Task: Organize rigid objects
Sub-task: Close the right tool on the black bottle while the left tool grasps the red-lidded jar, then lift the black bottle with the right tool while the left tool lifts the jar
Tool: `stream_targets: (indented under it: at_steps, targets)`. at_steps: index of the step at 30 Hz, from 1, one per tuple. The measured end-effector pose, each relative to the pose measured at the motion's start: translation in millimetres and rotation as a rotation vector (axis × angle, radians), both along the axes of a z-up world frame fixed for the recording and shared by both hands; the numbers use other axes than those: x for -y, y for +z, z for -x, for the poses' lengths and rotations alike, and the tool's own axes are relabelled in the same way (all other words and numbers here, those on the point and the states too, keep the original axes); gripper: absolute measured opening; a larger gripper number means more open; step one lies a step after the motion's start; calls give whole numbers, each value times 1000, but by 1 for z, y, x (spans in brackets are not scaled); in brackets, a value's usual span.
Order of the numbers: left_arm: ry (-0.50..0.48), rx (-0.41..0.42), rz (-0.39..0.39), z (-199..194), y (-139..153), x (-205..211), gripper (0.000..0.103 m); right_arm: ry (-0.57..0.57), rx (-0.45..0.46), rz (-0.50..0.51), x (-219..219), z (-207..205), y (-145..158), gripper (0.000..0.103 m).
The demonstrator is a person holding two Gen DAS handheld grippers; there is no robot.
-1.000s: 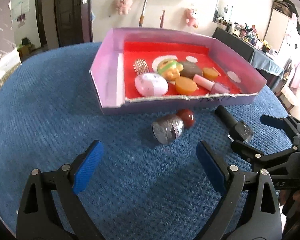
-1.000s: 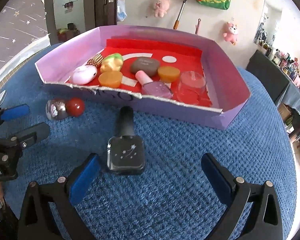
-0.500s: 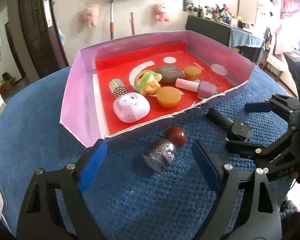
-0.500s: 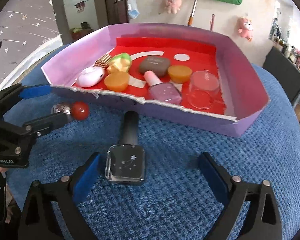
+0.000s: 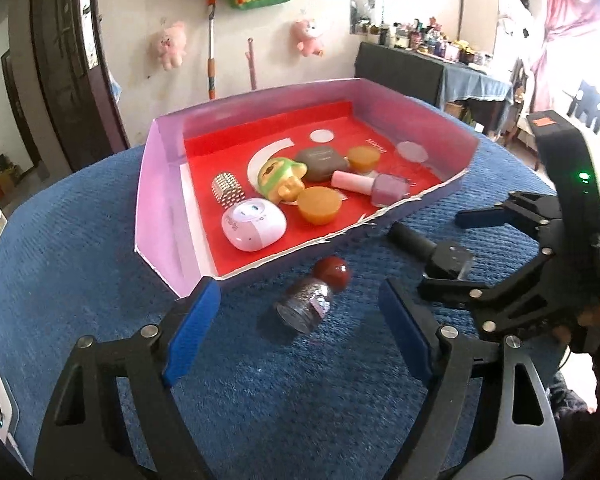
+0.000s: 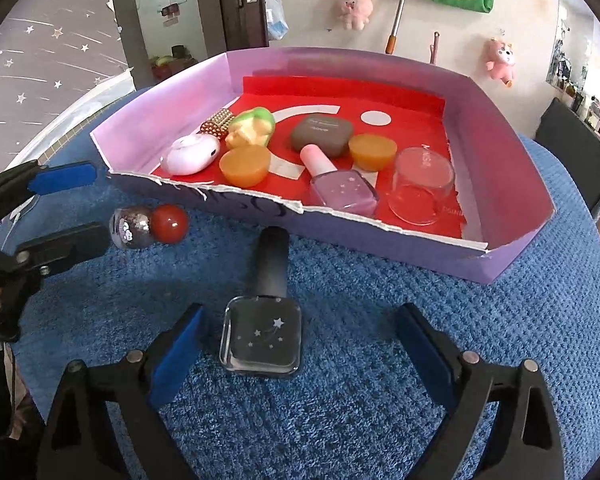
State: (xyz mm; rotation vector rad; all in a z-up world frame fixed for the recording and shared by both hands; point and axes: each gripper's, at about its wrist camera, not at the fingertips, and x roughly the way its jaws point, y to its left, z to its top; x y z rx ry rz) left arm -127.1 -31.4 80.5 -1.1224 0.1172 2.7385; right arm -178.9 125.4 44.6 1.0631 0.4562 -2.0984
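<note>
A glitter bottle with a round red cap [image 5: 312,296] lies on the blue cloth just in front of the tray; it also shows in the right wrist view [image 6: 146,226]. My left gripper [image 5: 300,332] is open, its blue pads either side of the bottle and slightly short of it. A black nail polish bottle [image 6: 266,312] lies between my right gripper's pads; it also shows in the left wrist view [image 5: 432,248]. My right gripper [image 6: 300,356] is open around its square base. The purple tray [image 6: 380,240] with a red floor holds several small objects.
In the tray lie a pink polish bottle [image 6: 336,184], a clear cup [image 6: 422,184], two orange pucks, a brown case [image 6: 322,134], a white case [image 6: 190,154], a green toy and a gold piece. A torn tray edge [image 6: 240,196] faces the grippers.
Both grippers have moved forward. The left one has closed in on the red-capped bottle and swung left; the right one now has the black bottle's base between its pads.
</note>
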Motion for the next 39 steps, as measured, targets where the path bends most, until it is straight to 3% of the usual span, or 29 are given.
stream_targets:
  at_steps: [3, 5, 10, 17, 18, 20, 23, 24, 27, 30, 33, 39]
  targets:
    - [-29, 11, 7, 1, -1, -3, 79, 2, 6, 9, -1, 0, 0, 97]
    - [-50, 30, 4, 5, -5, -4, 66, 3, 8, 14, -2, 1, 0, 97]
    - [-72, 90, -11, 22, -20, -2, 65, 6, 23, 42, -5, 1, 2, 97]
    - [-116, 110, -12, 30, -30, -9, 65, 14, -7, 9, -2, -3, 2, 91]
    - [-126, 113, -10, 31, -31, -11, 63, 15, -13, 3, -1, -3, 2, 89]
    - [-126, 116, 22, 34, -35, -16, 45, 18, -36, -16, 1, -5, 1, 81]
    - [-126, 132, 8, 37, -38, -15, 33, 53, -58, -9, 4, -10, 4, 51]
    - [-127, 135, -6, 36, -37, -14, 33, 73, -55, 0, 5, -13, 5, 38]
    - [-103, 132, -30, 27, -37, -14, 33, 74, -76, -8, 4, -20, 6, 38]
    - [-83, 118, -90, 14, -32, -13, 33, 68, -43, 61, -10, -26, 14, 38]
    - [-87, 81, -144, -3, -25, -16, 32, 62, -104, 99, -22, -39, 26, 38]
    - [-92, 59, -173, -16, -19, -23, 32, 53, -110, 103, -32, -46, 33, 38]
